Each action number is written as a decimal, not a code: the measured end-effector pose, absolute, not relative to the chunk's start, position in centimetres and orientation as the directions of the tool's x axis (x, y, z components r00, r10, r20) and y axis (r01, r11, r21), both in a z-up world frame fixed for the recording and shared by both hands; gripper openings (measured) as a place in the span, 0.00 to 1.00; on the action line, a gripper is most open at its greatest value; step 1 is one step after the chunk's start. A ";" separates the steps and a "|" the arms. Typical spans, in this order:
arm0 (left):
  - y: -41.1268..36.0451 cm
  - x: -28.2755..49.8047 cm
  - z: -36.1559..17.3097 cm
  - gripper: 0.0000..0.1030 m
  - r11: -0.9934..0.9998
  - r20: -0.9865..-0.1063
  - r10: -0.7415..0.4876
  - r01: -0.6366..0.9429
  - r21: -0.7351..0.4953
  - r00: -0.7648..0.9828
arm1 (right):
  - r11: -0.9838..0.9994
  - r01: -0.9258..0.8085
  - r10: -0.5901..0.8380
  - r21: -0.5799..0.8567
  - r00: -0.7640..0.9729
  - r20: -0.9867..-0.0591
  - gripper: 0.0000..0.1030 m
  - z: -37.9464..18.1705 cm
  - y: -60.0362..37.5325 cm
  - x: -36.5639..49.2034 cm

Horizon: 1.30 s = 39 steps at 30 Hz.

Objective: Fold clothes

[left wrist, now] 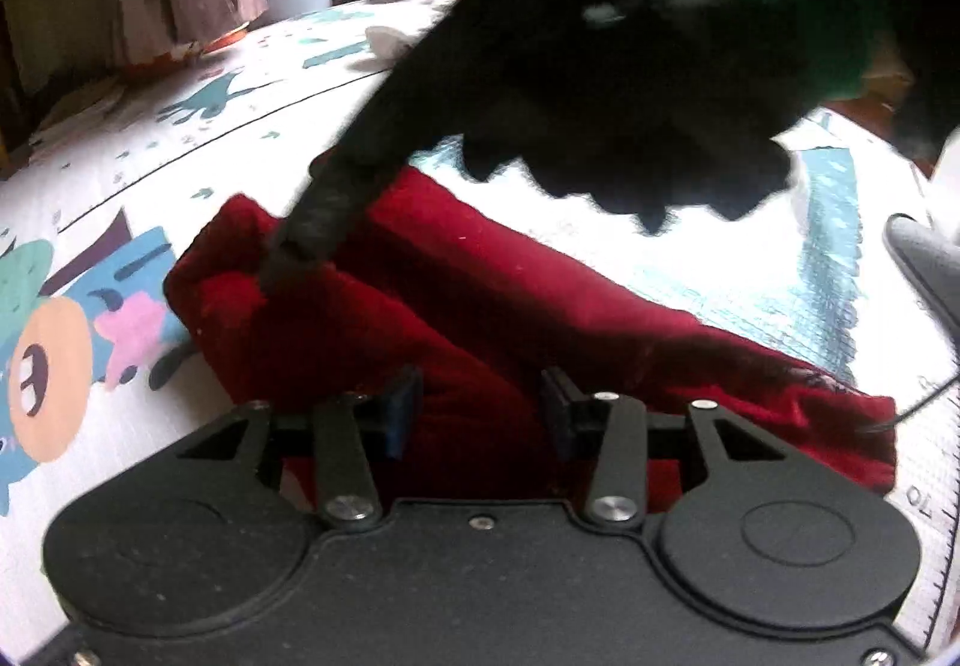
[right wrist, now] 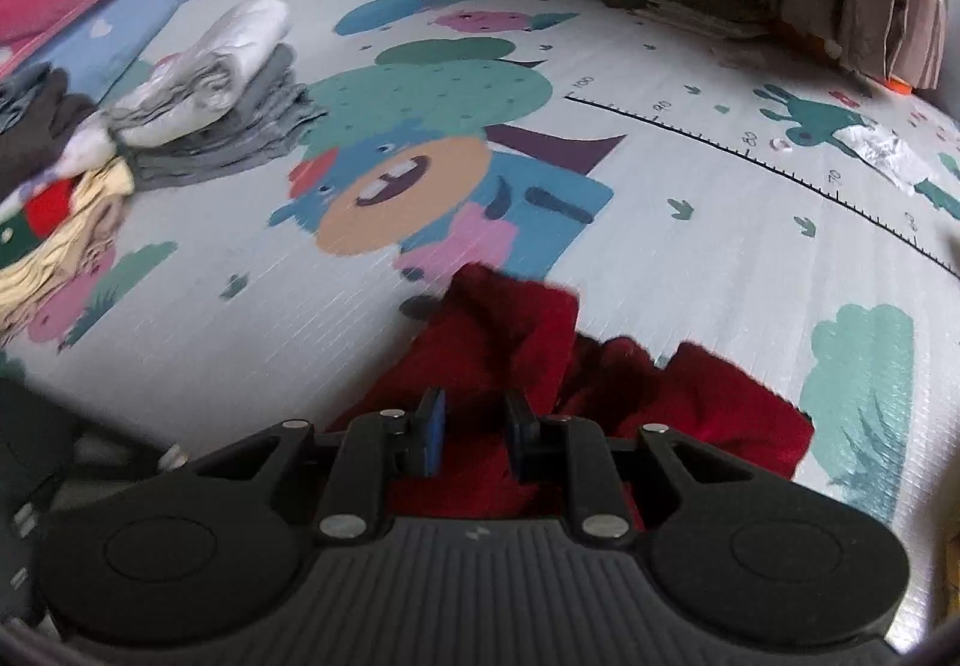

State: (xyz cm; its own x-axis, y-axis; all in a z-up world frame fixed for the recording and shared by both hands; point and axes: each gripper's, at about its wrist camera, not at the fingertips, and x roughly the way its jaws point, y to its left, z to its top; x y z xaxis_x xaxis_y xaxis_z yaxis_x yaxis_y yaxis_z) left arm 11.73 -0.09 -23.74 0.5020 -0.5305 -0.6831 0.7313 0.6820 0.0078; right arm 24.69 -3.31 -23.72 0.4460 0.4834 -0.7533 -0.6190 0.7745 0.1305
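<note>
lying on the play mat (right wrist: 690, 270), a red garment (left wrist: 480, 318) beneath both open claws.

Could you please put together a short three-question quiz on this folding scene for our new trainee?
1. True or false: the red garment lies on the cartoon play mat.
2. Multiple choice: in the right wrist view, the stack of folded clothes sits A) to the upper left of the red garment, B) on top of it, C) under the right gripper.
3. Fill in: in the left wrist view, the left gripper hovers over the red garment with its jaws ____.

Key: 1 true; 2 A; 3 open.
</note>
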 end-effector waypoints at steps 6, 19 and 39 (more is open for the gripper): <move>0.4 12.4 -25.5 0.41 0.696 -0.727 -0.509 0.717 -0.033 0.461 | 0.815 -0.524 0.486 0.246 0.389 -0.783 0.08 -26.5 -3.6 29.7; 0.4 12.3 -24.8 0.41 0.738 -0.716 -0.513 0.670 -0.084 0.475 | 0.807 -0.584 0.431 0.094 0.471 -0.770 0.15 -23.8 -2.6 28.8; 2.5 11.7 -21.2 0.46 0.717 -0.685 -0.556 0.689 -0.108 0.471 | 0.735 -0.678 0.477 0.007 0.510 -0.716 0.14 -19.0 -5.2 23.2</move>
State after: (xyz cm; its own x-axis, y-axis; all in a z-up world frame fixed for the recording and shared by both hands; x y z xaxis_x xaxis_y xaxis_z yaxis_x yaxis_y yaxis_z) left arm 11.73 2.49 -21.16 0.4709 -0.5559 -0.6850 0.6887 0.7169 -0.1083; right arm 23.23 -5.17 -19.02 0.5097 0.4771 -0.7159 -0.6780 0.7350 0.0072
